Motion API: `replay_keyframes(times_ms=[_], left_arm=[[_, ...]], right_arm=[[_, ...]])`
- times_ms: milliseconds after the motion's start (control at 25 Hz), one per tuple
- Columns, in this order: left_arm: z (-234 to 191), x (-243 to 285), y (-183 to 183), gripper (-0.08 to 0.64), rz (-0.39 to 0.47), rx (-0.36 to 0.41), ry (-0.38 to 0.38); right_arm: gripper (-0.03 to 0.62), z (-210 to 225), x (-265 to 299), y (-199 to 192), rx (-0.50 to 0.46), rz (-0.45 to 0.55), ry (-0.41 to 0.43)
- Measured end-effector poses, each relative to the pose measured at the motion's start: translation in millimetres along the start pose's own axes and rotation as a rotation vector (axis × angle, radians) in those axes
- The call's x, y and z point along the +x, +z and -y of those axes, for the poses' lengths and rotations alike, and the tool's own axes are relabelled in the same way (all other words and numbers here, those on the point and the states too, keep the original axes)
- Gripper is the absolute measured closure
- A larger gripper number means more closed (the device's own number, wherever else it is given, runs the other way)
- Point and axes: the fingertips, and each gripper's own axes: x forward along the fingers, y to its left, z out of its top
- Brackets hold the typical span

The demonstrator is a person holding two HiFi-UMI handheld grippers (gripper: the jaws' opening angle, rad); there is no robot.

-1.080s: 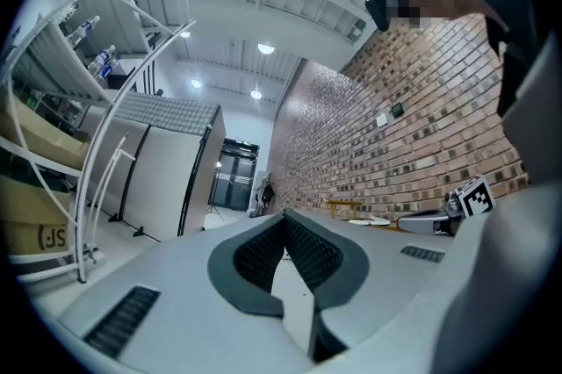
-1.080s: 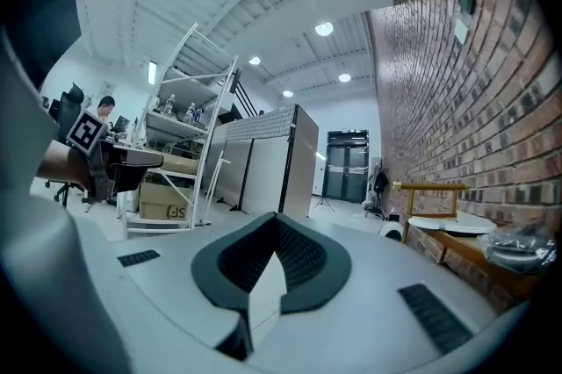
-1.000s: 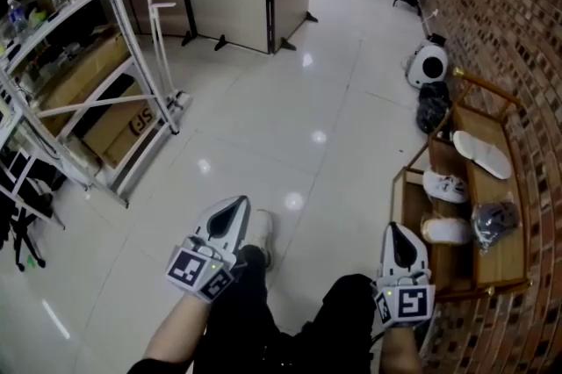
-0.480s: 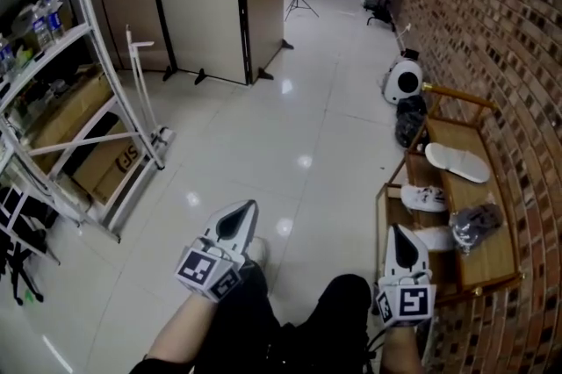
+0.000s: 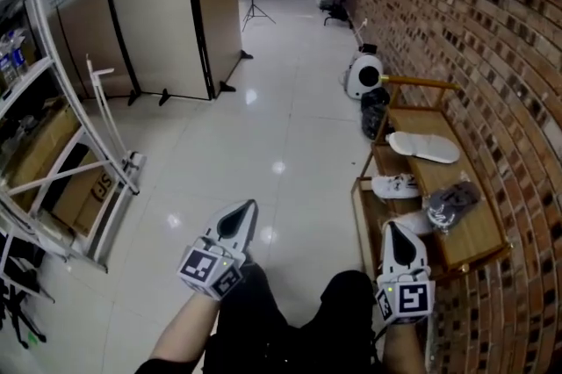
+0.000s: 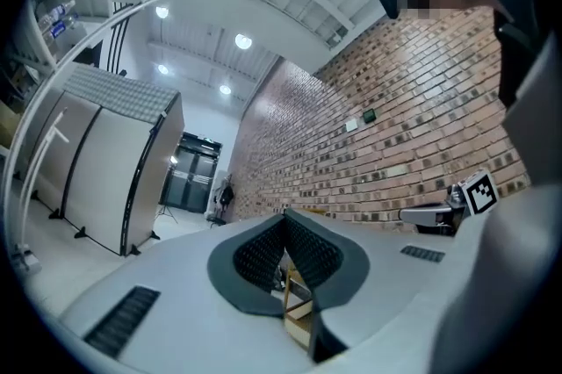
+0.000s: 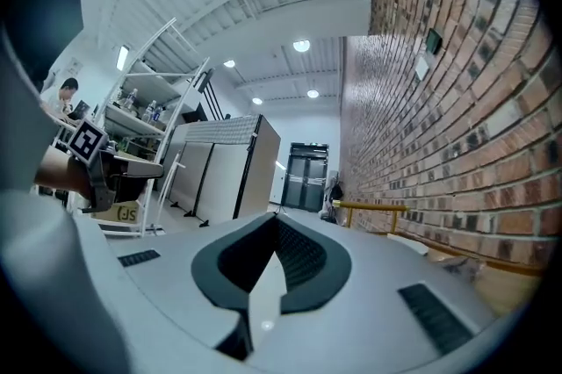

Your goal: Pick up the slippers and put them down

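Observation:
A wooden shoe rack (image 5: 465,245) stands against the brick wall on the right of the head view. On its top lie a white slipper (image 5: 423,147) and a dark grey slipper (image 5: 452,201). A white shoe (image 5: 395,185) sits on the lower shelf, with another pale one (image 5: 414,224) nearer to me. My left gripper (image 5: 246,206) is shut and empty, held over the floor left of the rack. My right gripper (image 5: 392,227) is also shut and empty, just short of the rack's near corner. The right gripper view shows the white slipper (image 7: 409,245) ahead on the right.
A round white appliance (image 5: 362,75) and a black bag (image 5: 375,111) sit beyond the rack by the wall. Folding partition screens (image 5: 158,21) stand at the back left. White metal shelving (image 5: 53,179) with a cardboard box (image 5: 88,188) lines the left. Glossy tiled floor (image 5: 263,126) runs between.
The whole view has shifted forward along the brick wall, so the shoe rack sits further left and the shelving has slid left. Both grippers stay shut and keep their places in the picture.

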Motion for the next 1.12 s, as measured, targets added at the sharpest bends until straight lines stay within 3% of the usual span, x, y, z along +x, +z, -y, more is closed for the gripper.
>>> replay_keyframes(times_ms=[240, 480, 920, 1120], left_arm=[[49.1, 42.4, -8.6, 0.557, -0.047, -0.036, -0.142], [109.7, 74.2, -7.2, 0.557, -0.031, -0.042, -0.286], [198.8, 111.1, -16.1, 0.557, -0.036, -0.150, -0.445], [232.2, 123.4, -18.9, 0.557, -0.050, -0.122, -0.507]], right_arm=[[0.583, 32.2, -33.4, 6.8, 0.001, 0.018, -0.112], [0.583, 70.0, -79.9, 12.4, -0.010, 0.025, -0.230], [0.583, 126.9, -160.9, 7.4, -0.011, -0.017, -0.387], [0.583, 140.4, -174.3, 1.0, -0.005, -0.030, -0.418]])
